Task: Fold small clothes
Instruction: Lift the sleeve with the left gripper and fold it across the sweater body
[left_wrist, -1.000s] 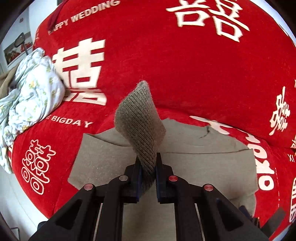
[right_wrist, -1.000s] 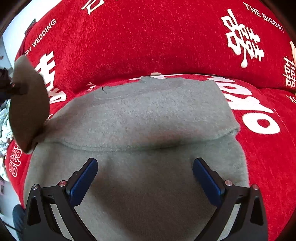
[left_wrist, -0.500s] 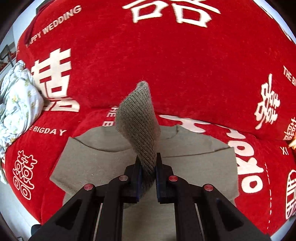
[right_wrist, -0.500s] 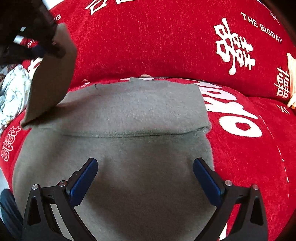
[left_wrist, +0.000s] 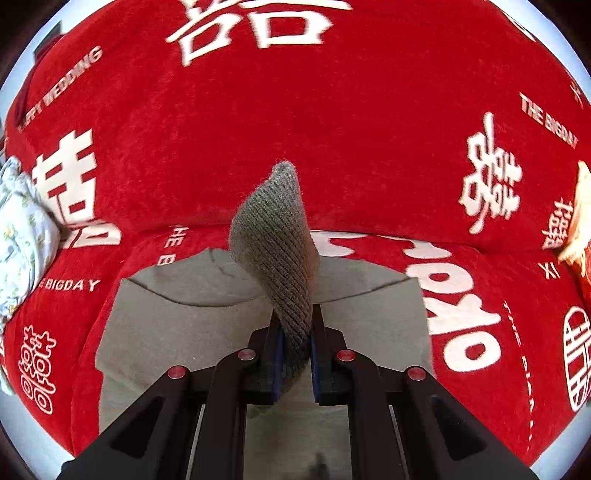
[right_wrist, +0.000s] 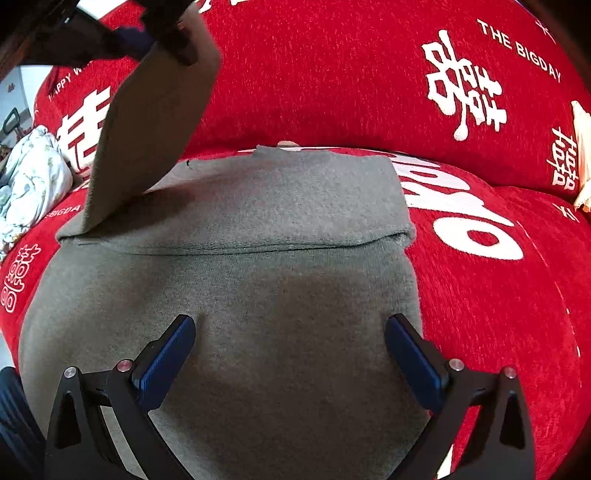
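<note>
A grey knit sweater (right_wrist: 258, 295) lies flat on the red sofa cover (right_wrist: 332, 92), with its upper part folded down along a crease. My left gripper (left_wrist: 295, 332) is shut on the ribbed cuff (left_wrist: 277, 240) of the sweater's sleeve, and the cuff sticks up between the pads. In the right wrist view that gripper (right_wrist: 162, 40) holds the sleeve (right_wrist: 147, 129) lifted above the sweater's left shoulder. My right gripper (right_wrist: 290, 325) hovers open over the sweater's lower body, nothing between its fingers.
A crumpled white floral cloth (right_wrist: 33, 177) lies at the sofa's left end, also seen in the left wrist view as floral cloth (left_wrist: 22, 240). A cream item (right_wrist: 581, 155) sits at the far right. The cover bears white lettering.
My left gripper has carried the sleeve to the right, in over the sweater, still shut on the cuff. The right gripper has drifted slightly to the right and stays open.
</note>
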